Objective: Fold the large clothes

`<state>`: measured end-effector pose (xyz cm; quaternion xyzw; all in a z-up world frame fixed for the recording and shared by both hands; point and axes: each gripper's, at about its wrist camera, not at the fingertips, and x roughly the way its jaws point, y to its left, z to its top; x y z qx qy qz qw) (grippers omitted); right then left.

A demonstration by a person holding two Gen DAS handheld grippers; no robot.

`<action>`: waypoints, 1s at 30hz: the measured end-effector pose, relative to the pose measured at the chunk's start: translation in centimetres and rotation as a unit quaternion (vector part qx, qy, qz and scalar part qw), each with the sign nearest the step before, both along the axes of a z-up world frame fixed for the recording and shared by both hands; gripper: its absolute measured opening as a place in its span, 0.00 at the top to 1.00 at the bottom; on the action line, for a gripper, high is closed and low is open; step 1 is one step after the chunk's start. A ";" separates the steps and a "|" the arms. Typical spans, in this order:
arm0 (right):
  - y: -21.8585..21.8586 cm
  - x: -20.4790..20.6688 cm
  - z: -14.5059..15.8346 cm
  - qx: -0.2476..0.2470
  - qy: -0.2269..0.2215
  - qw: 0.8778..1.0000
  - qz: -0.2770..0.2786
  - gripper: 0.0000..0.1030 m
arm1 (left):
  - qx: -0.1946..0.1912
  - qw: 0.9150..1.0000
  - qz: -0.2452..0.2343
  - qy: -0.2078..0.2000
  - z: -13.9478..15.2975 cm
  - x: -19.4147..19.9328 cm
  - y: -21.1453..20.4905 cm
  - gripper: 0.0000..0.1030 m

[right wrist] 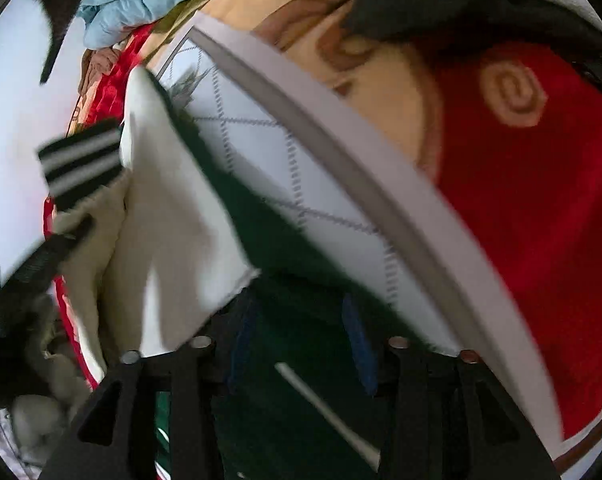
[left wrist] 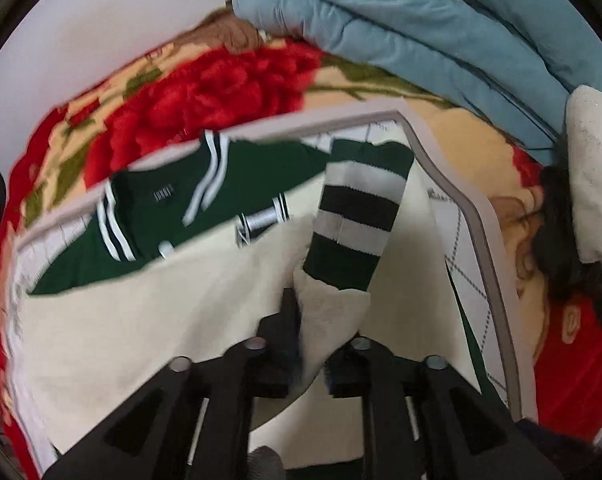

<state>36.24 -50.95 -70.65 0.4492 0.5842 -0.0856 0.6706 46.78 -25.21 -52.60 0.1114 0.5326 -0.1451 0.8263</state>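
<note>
On the bed, in the left wrist view, a green-and-cream jacket (left wrist: pixel 149 304) lies spread on a white quilted mat (left wrist: pixel 457 184) with a grey border, which itself sits on a red flowered blanket (left wrist: pixel 229 80). The mat likely serves as a flat working surface, so the garment can be squared up without sinking into the bedding. The left gripper (left wrist: pixel 313 344) is pinched onto the cream fleece of a sleeve (left wrist: pixel 333 312) just below its striped cuff (left wrist: pixel 353 216), which stands up toward 12 o'clock. Holding near the cuff gives control of the whole sleeve, probably to carry it across the body. A blue quilt (left wrist: pixel 421 20) is bunched at 1 o'clock, well apart from the work.

In the right wrist view, the right gripper (right wrist: pixel 297 344) has dark green cloth (right wrist: pixel 301 320) between its fingers, and appears closed on it, though blur makes the contact hard to judge. The jacket runs from 6 o'clock up toward 10 o'clock, its cream side (right wrist: pixel 169 208) showing; the raised cuff (right wrist: pixel 81 160) is at 9 o'clock. Gripping the body edge here probably keeps the garment taut while the sleeve moves.
</note>
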 end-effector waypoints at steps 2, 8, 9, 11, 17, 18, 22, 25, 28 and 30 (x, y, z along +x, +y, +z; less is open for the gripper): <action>-1.1 -0.3 0.2 -0.008 -0.004 1.000 0.016 0.30 | -0.020 1.000 0.010 0.022 -0.5 0.0 0.6 0.36; 0.0 1.9 1.3 -0.038 -0.007 0.993 0.114 0.31 | -0.046 0.996 0.065 0.032 0.2 -1.1 3.7 0.00; 0.5 2.7 1.4 -0.052 -0.006 0.989 0.139 0.31 | -0.040 0.996 0.080 0.025 0.6 -1.5 4.6 0.00; 2.2 4.8 1.1 -0.084 -0.003 0.976 0.201 0.31 | -0.021 0.993 0.112 0.009 1.3 -2.5 6.9 0.00; 3.9 7.7 -2.0 -0.123 0.039 0.957 0.260 0.93 | 0.077 0.976 0.205 -0.009 0.6 -6.8 14.7 0.00; 2.1 7.3 -2.3 -0.095 0.037 0.972 0.210 0.93 | 0.082 0.973 0.217 -0.003 0.2 -7.2 15.6 0.00; -2.3 4.6 -5.6 -0.011 0.069 0.996 0.056 0.93 | 0.117 0.951 0.285 0.036 -2.5 -9.7 21.2 0.00; -2.3 4.6 -5.3 0.002 0.067 0.997 0.048 0.86 | 0.143 0.933 0.326 0.054 -3.8 -10.8 24.6 0.00; -1.0 5.3 -4.1 -0.037 0.072 0.992 0.099 0.59 | 0.180 0.917 0.353 0.050 -4.4 -11.0 27.7 0.00; 0.3 5.7 -3.8 -0.048 0.065 0.989 0.125 0.49 | 0.201 0.910 0.358 0.054 -5.2 -10.5 29.2 0.00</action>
